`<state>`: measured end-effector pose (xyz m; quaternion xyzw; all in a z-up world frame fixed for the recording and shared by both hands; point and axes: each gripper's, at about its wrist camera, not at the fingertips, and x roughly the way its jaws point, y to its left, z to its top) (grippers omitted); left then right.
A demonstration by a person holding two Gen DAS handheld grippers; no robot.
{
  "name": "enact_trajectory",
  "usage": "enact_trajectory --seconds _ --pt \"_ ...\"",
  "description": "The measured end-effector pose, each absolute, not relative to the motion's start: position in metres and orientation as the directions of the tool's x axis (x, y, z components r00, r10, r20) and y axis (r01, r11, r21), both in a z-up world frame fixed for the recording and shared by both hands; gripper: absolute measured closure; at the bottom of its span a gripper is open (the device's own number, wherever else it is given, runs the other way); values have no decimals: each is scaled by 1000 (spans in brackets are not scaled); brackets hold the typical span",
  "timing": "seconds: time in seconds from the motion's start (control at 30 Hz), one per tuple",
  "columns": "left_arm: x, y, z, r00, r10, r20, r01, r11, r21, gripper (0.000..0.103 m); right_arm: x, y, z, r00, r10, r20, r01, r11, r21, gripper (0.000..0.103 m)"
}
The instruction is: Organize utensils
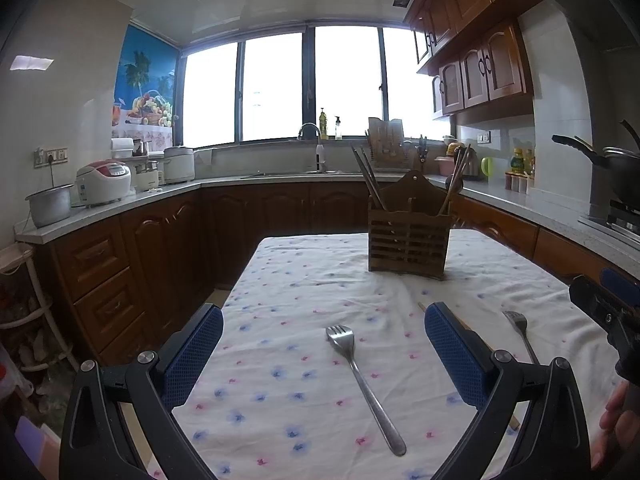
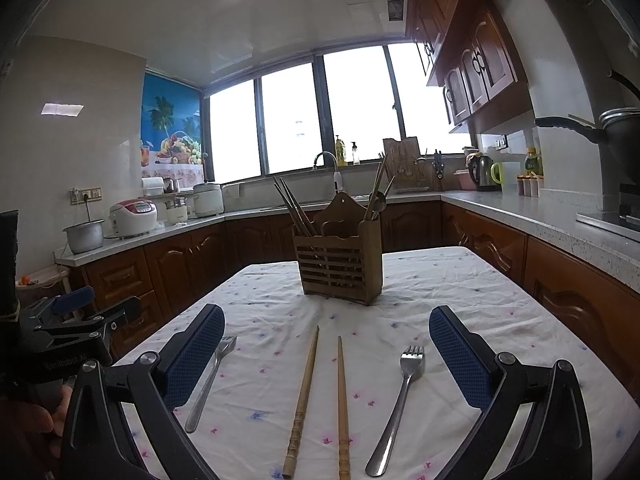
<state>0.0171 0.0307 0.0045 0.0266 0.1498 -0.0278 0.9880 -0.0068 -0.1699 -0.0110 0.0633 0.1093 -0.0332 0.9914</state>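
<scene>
A wooden slatted utensil holder (image 1: 408, 240) (image 2: 340, 268) stands at the far middle of the table with chopsticks and a spoon in it. In the left wrist view a metal fork (image 1: 360, 380) lies between the fingers of my open, empty left gripper (image 1: 324, 348); a second fork (image 1: 520, 332) lies to the right. In the right wrist view two wooden chopsticks (image 2: 304, 396) (image 2: 342, 404) lie between the fingers of my open, empty right gripper (image 2: 326, 352), with one fork (image 2: 400, 396) to their right and another fork (image 2: 208, 384) by the left finger.
The table wears a white flowered cloth (image 1: 300, 280) (image 2: 460, 292). Wooden kitchen counters run around it, with rice cookers (image 1: 104, 180) at left, a sink tap (image 1: 310, 130) at the back and a wok (image 1: 616, 164) at right. The left gripper shows in the right wrist view (image 2: 72, 320).
</scene>
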Motion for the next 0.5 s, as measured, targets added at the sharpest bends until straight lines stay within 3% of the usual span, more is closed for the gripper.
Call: enact_trajectory --seconds 0.5 --pt "17 31 4 952 -52 -301 70 996 50 1 -6 -169 -5 977 -49 -210 75 990 118 0"
